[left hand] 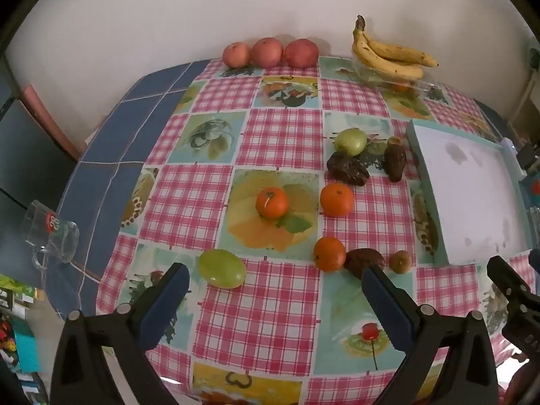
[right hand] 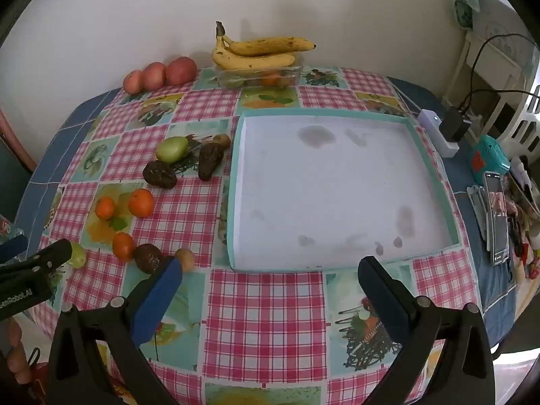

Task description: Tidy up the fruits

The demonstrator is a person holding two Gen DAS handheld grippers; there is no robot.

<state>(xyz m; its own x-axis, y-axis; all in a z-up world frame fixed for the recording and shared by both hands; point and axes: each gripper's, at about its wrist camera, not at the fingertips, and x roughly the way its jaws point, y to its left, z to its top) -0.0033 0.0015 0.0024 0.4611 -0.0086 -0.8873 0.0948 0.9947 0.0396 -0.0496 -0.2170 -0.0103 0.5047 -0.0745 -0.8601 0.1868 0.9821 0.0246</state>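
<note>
Waiting untouched, the tray [right hand: 236, 182] is empty; oranges [left hand: 336, 199] and dates [left hand: 347, 169] lie scattered on the tabletop [left hand: 280, 317]; both grippers' fingers [left hand: 170, 290] stand apart, holding nothing.

Tablecloth [left hand: 280, 135]: glossy, smooth, wipe-clean plastic look. Box [right hand: 236, 182]: matt white card inside, stained. Oranges [left hand: 271, 202]: shiny skin. Dates [left hand: 347, 168]: dark, wrinkled, slightly glossy. Bananas [right hand: 256, 54]: matt, speckled peel, on a clear dish [right hand: 293, 69]. Glass mug [left hand: 50, 236]: clear, far left.
</note>
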